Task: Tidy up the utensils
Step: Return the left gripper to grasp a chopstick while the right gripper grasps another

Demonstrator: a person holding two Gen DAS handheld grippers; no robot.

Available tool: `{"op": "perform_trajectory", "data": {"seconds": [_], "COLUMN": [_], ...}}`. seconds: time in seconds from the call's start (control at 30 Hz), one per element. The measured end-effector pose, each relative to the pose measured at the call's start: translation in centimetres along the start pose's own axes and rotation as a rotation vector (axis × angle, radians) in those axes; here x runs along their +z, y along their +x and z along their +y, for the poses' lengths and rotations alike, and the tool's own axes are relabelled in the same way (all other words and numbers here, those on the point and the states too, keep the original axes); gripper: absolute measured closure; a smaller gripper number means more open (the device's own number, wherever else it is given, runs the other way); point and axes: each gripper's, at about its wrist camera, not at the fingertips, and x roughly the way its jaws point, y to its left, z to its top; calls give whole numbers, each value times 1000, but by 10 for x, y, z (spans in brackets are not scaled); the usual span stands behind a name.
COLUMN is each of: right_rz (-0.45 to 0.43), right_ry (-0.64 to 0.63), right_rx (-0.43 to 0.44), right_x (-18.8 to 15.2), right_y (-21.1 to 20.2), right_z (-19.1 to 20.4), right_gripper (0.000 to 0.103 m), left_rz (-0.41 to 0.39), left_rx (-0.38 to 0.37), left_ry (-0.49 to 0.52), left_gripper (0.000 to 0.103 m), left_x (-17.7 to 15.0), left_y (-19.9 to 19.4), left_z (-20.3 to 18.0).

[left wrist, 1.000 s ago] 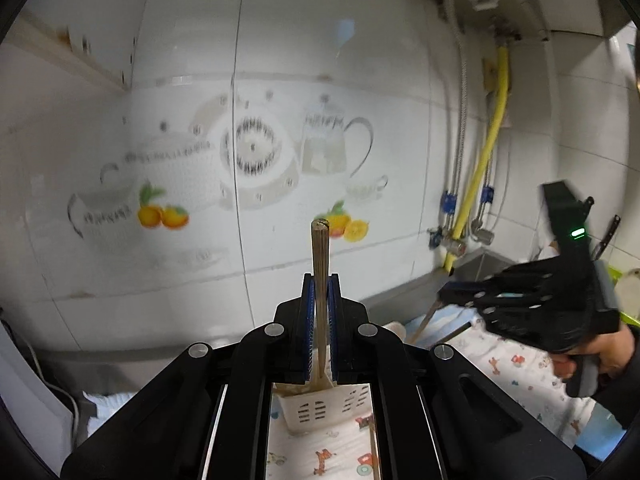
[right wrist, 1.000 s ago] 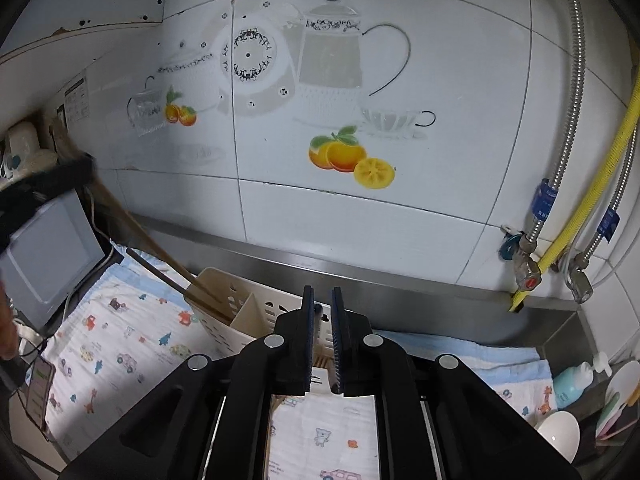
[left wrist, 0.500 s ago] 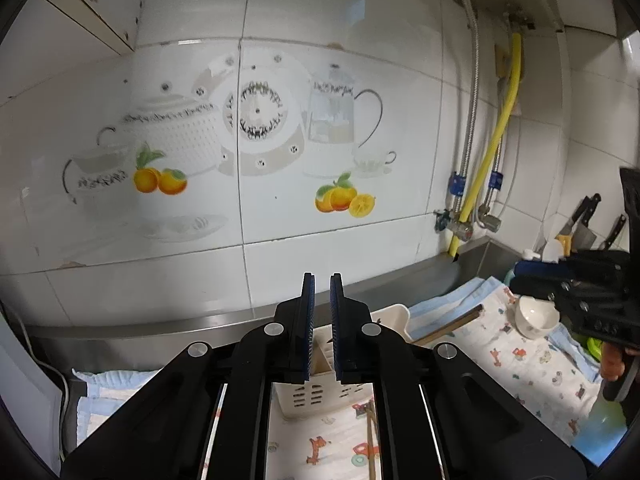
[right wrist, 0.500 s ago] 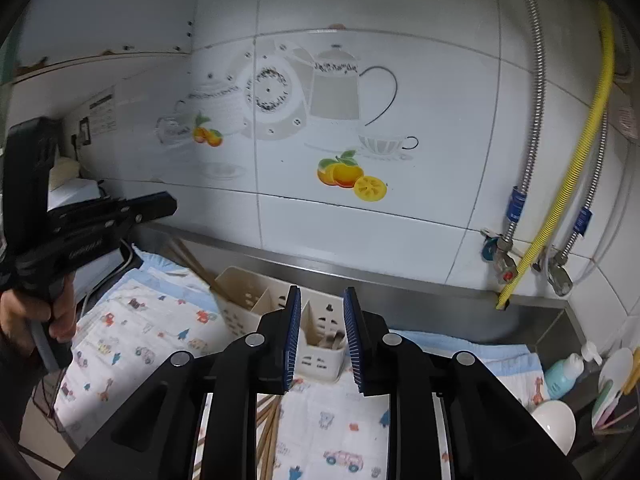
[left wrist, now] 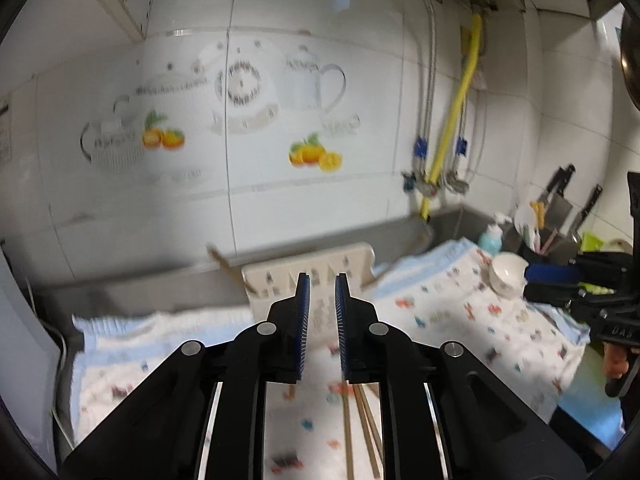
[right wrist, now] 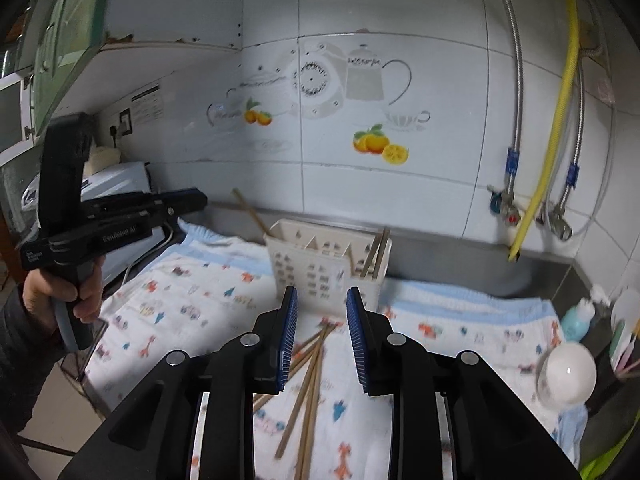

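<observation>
A cream slotted utensil holder [right wrist: 320, 264] stands on the patterned cloth by the tiled wall, with wooden chopsticks [right wrist: 376, 252] in its right compartment and one [right wrist: 250, 210] leaning out at the left. It also shows in the left wrist view [left wrist: 308, 276]. Several loose wooden chopsticks [right wrist: 308, 376] lie on the cloth in front of it, also in the left wrist view [left wrist: 360, 420]. My left gripper [left wrist: 321, 280] is open a little and empty, above the cloth before the holder. My right gripper [right wrist: 322, 294] is open wider and empty, above the loose chopsticks.
A white bowl [right wrist: 568, 372] and a blue bottle [right wrist: 578, 318] sit at the right. A knife rack with utensils [left wrist: 552, 220] stands in the right corner. Pipes and a yellow hose [right wrist: 552, 120] run down the wall. An appliance [right wrist: 116, 184] stands at the left.
My left gripper let go of the chopstick it held and pulled back from the holder. My right gripper opened and drew back too. Both now sit farther from the wall.
</observation>
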Motion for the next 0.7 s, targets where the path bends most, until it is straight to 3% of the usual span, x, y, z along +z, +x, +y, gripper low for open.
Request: {"op": "perform_trajectory", "data": {"seconds": [0.4,0.7], "right_rz": [76,214], "right_ry": [38,79], "right_rx": [-34,-48], "right_x": [-91,-162], "right_y": [-5,23], "right_z": [12,13], "right_gripper": [78,80], "left_rz": [199,323], "left_rx": [-44,-50], "left_ry": [-17,-60], "left_gripper": [90,90], "left_x": [-109,-171], "left_y": [13,30], "left_z": [-16,-11]}}
